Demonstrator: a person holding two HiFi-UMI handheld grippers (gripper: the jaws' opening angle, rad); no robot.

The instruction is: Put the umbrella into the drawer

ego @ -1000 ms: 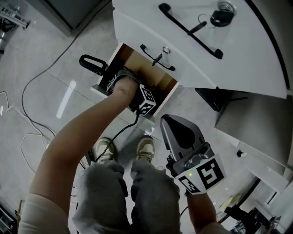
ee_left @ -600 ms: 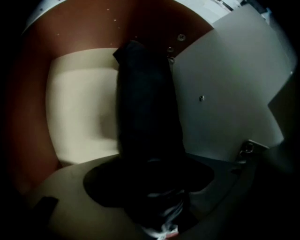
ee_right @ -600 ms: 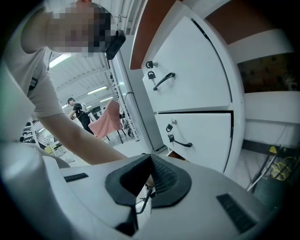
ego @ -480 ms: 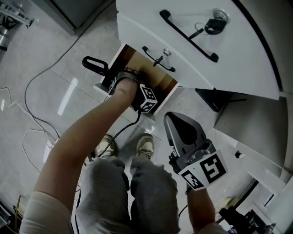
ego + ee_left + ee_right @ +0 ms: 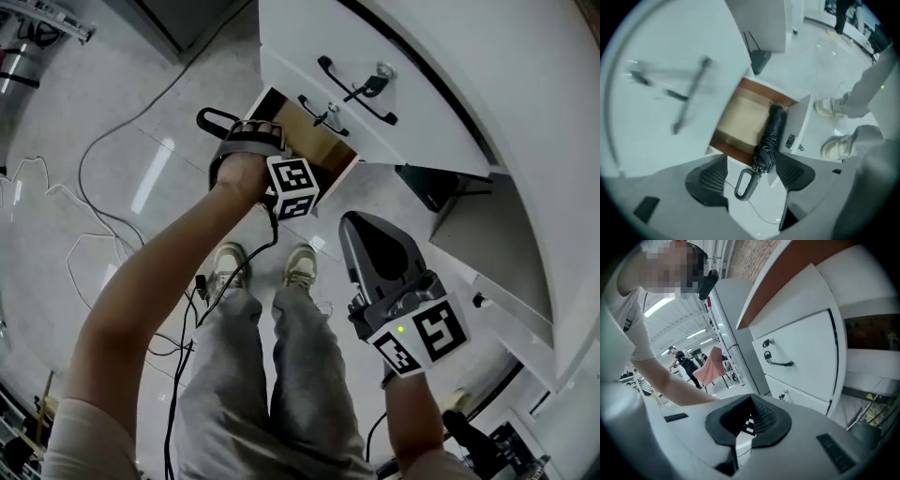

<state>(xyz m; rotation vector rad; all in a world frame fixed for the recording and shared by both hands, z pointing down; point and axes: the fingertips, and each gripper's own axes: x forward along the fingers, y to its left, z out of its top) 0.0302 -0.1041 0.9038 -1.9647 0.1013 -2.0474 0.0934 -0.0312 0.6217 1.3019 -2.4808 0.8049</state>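
A folded black umbrella [image 5: 771, 133] lies in the open wooden-lined drawer [image 5: 739, 117], its loop handle [image 5: 746, 182] jutting out over the drawer's edge. In the left gripper view my left gripper [image 5: 753, 162] hangs above it, pointing steeply down. Its jaws are opening, and the pads stand clear of the umbrella on either side. The head view shows that left gripper [image 5: 246, 141] over the drawer [image 5: 323, 155], with the umbrella handle [image 5: 212, 118] poking out to the left. My right gripper [image 5: 375, 246] is held lower right, shut on nothing, with its pads [image 5: 761, 416] meeting at the tips.
The white cabinet [image 5: 441, 103] has shut drawers with black handles [image 5: 354, 75] and a key [image 5: 375, 81] above the open one. A dark open compartment [image 5: 441, 187] is at the right. Cables [image 5: 94, 234] trail over the floor, and the person's shoes [image 5: 300, 265] stand below the drawer.
My left gripper has let go of the umbrella and risen out of the drawer, rolling as it went. The right gripper has risen a little too, still shut.
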